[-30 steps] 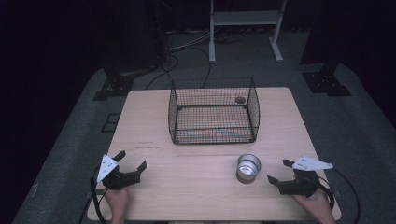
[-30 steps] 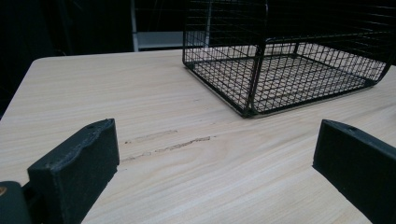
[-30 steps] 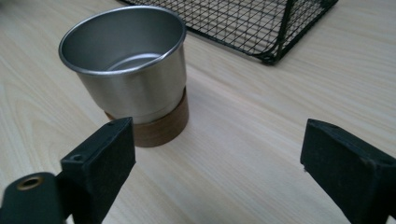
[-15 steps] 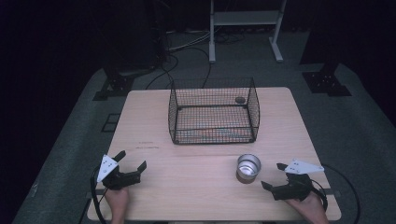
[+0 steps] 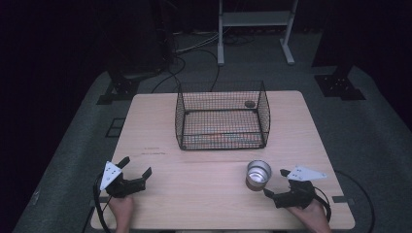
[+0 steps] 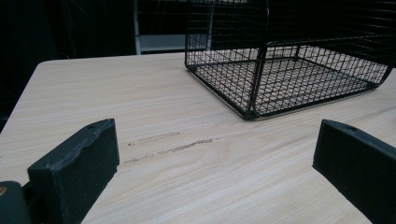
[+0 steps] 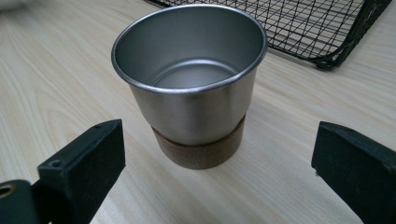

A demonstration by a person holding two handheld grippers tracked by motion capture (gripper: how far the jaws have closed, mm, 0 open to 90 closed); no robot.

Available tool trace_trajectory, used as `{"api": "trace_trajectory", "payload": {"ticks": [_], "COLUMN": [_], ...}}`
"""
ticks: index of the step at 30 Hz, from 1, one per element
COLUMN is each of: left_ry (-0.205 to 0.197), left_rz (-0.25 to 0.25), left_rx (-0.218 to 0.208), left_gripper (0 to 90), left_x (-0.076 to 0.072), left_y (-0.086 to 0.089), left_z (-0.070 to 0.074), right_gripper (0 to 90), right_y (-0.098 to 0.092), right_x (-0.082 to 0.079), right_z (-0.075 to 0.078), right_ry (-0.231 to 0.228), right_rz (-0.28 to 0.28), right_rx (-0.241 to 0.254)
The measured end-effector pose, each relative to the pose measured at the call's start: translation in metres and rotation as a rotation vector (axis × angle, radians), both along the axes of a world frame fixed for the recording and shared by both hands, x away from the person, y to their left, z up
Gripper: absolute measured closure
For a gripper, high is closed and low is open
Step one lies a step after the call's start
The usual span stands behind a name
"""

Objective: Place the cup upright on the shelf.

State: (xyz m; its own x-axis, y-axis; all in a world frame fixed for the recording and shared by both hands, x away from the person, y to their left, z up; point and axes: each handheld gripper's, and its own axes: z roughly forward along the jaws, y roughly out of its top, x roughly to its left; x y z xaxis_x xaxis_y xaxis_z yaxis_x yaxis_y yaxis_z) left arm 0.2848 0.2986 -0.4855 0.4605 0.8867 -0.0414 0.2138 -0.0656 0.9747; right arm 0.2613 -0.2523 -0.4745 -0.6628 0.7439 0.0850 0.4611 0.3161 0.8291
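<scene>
**Inspector A:** State of the right gripper (image 5: 275,183)?

**Inspector B:** Jaws wide apart, clamped on nothing. It sits at the lower right of the high view, aimed at the steel cup (image 5: 258,174), which stands upright just beside it. In the right gripper view the cup (image 7: 189,88) is centred between the 2 jaws but ahead of them, untouched. My judgement: this lines up a grasp.

**Inspector A:** The cup itself?

**Inspector B:** Empty, polished metal, with a brown cork-like band at its base. It rests on the table (image 5: 204,194), near the front right corner of the wire basket (image 5: 222,116).

**Inspector A:** The left gripper (image 5: 136,166)?

**Inspector B:** Also spread open, holding nothing, at the lower left of the high view, well apart from the cup. It faces bare wood and the basket's corner (image 6: 254,93); I judge it idle.

**Inspector A:** Surface and room?

**Inspector B:** Pale wood-grain tabletop with a faint scuff (image 6: 177,148). Grey floor, dark surroundings, cables (image 5: 194,48) and a white stand (image 5: 255,29) at upper centre. A small dark item (image 5: 249,104) lies by the basket's far right side; I cannot identify it.
</scene>
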Motion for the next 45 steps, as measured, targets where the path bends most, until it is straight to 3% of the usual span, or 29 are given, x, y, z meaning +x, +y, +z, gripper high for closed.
{"api": "trace_trajectory", "payload": {"ticks": [6,11,17,27,37,45], "left_ry": [-0.009,-0.010,-0.012,-0.013,-0.012,-0.013], "left_rz": [-0.002,-0.003,-0.004,-0.009,-0.011,-0.014], "left_rx": [0.001,0.000,0.000,0.000,-0.003,-0.004], "left_gripper": [0.0,0.0,0.0,0.0,0.0,0.0], "left_x": [-0.001,-0.001,-0.001,-0.001,-0.001,-0.002], "left_y": [0.000,0.000,0.000,0.000,0.000,0.001], "left_z": [0.000,0.000,0.000,0.000,0.000,0.000], "right_gripper": [1.6,1.5,1.5,1.5,1.6,16.2], "right_y": [0.013,0.022,0.030,0.041,0.051,0.049], "right_x": [0.002,0.002,0.005,0.011,0.017,0.019], "right_z": [-0.004,-0.003,-0.005,-0.004,-0.004,0.000], "right_ry": [0.002,-0.028,-0.029,-0.049,-0.049,-0.051], "right_rz": [-0.018,-0.031,-0.054,-0.080,-0.091,-0.065], "right_rx": [-0.034,-0.026,-0.036,0.001,-0.024,-0.016]}}
